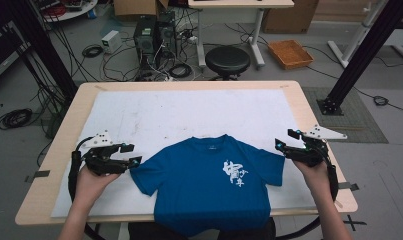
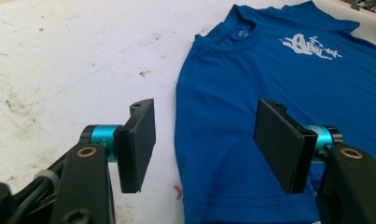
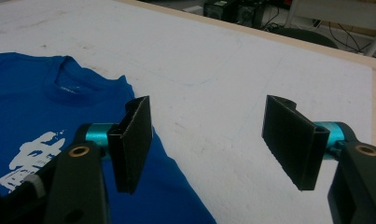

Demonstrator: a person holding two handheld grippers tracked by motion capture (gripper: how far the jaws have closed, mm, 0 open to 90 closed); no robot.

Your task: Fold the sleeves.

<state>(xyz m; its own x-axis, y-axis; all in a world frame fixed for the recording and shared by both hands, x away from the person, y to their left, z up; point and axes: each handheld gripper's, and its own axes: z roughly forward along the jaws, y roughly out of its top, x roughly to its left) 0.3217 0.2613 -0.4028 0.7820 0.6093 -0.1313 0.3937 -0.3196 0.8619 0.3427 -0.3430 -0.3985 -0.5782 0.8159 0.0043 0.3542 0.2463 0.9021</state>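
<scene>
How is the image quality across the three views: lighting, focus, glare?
High view: dim, even light, slightly soft, T-shirt readable. Left gripper view: bright, tool close and soft-edged. Right gripper view: white mat bright, no harsh glare, far background blurred.

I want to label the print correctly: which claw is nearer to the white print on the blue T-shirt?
Right. The right claw sits at the sleeve on the side of the white print. The left claw is at the opposite sleeve of the blue T-shirt, farther away.
</scene>
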